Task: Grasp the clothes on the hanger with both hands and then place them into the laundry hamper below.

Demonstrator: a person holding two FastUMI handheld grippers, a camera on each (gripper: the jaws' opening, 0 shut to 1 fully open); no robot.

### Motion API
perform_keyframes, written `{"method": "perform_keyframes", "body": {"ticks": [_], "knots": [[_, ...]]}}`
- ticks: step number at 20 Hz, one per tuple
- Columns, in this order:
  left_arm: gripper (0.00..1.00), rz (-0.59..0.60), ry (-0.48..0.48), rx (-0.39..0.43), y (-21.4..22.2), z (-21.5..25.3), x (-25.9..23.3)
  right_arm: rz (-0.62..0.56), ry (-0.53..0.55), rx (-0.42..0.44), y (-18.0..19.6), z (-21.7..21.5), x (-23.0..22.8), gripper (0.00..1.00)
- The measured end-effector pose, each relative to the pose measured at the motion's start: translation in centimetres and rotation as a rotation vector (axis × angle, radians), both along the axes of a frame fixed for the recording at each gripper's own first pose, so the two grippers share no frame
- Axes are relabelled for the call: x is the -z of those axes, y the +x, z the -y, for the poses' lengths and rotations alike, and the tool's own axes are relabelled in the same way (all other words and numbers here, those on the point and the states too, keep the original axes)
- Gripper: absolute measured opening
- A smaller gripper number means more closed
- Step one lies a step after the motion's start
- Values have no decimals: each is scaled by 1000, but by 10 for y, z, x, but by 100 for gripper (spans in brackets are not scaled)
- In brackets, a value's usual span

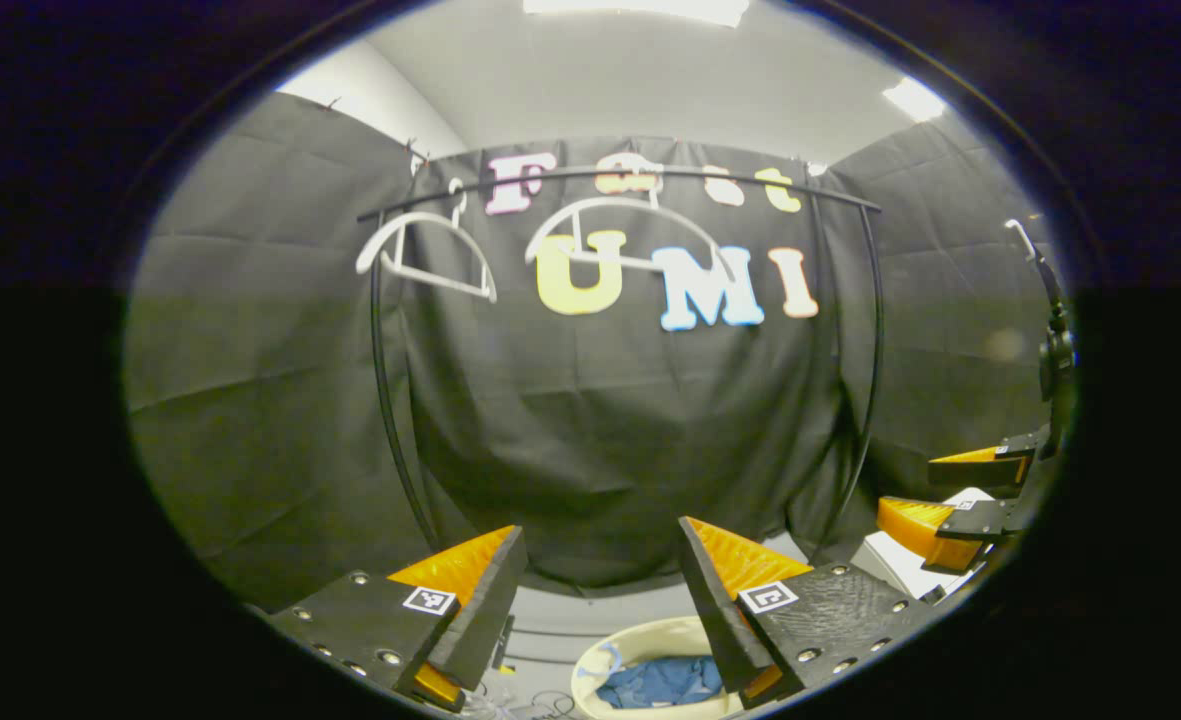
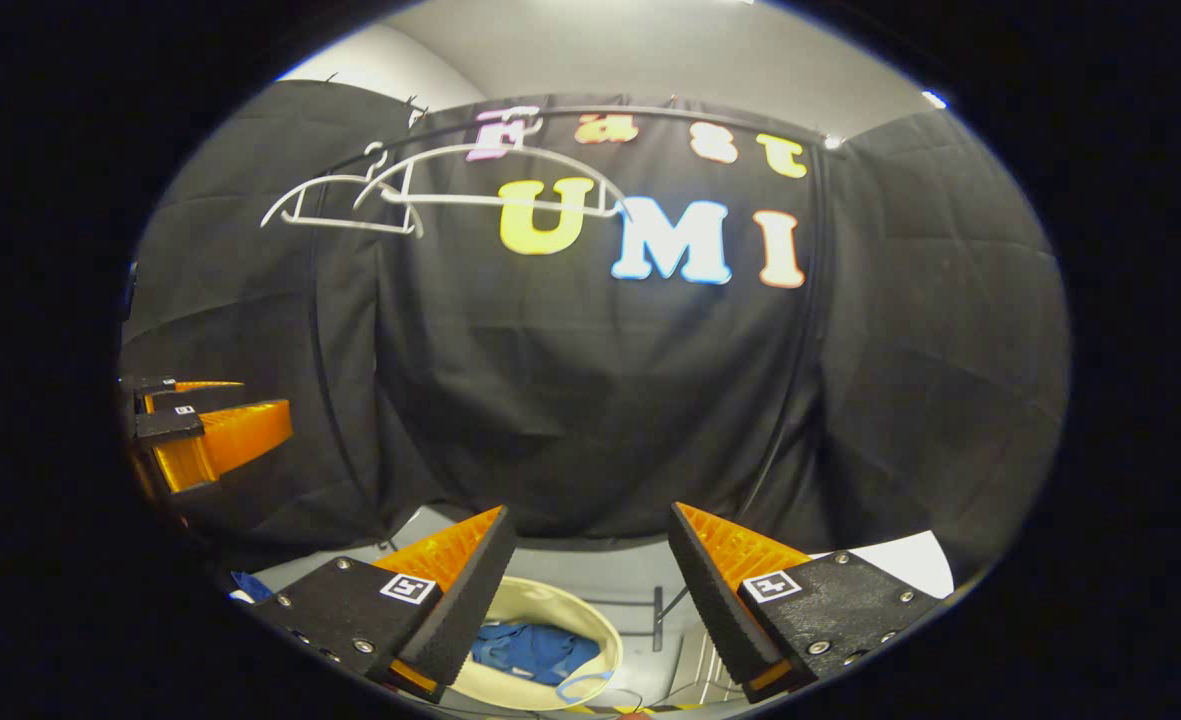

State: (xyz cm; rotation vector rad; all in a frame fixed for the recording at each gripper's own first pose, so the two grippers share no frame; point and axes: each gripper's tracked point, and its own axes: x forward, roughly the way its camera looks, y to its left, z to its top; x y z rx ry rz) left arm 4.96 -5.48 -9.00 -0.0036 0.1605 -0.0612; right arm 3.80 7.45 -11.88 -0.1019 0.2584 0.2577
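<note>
Left gripper (image 1: pixel 600 590) spread wide, empty. Right gripper (image 2: pixel 590 580) same, empty. Below both: blue clothes (image 1: pixel 662 682) already lying in hamper (image 1: pixel 590 668). Hangers (image 1: pixel 428 252) bare on rail (image 1: pixel 610 178). Task looks done. Risk: dropping lower could knock hamper rim or tip it; lifting up could snag rail. Square markers on fingers (image 1: pixel 430 600), no readable brand.

Below you, the grey floor (image 2: pixel 590 575) carries a cream laundry hamper (image 2: pixel 605 625), standing near the foot of the black clothes rack (image 1: pixel 390 420). Inside the hamper lies crumpled blue clothing (image 2: pixel 535 648), well down below its rim. Your left gripper view shows the same hamper (image 1: pixel 590 665) with the blue clothing (image 1: pixel 662 682) in it, and thin cables (image 1: pixel 510 705) on the floor just left of it.
</note>
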Motion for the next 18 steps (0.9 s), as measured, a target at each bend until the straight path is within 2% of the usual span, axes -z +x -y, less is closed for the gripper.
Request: {"method": "perform_keyframes", "body": {"ticks": [3, 9, 18], "knots": [[92, 89, -16, -12, 4, -2, -45, 75, 38, 29, -2, 20, -38, 96], [92, 176, -13, -47, -33, -8, -101, 218, 71, 88, -29, 69, -102, 95], [92, 237, 9, -105, -82, -4, -143, 290, 114, 112, -65, 113, -138, 95]]}}
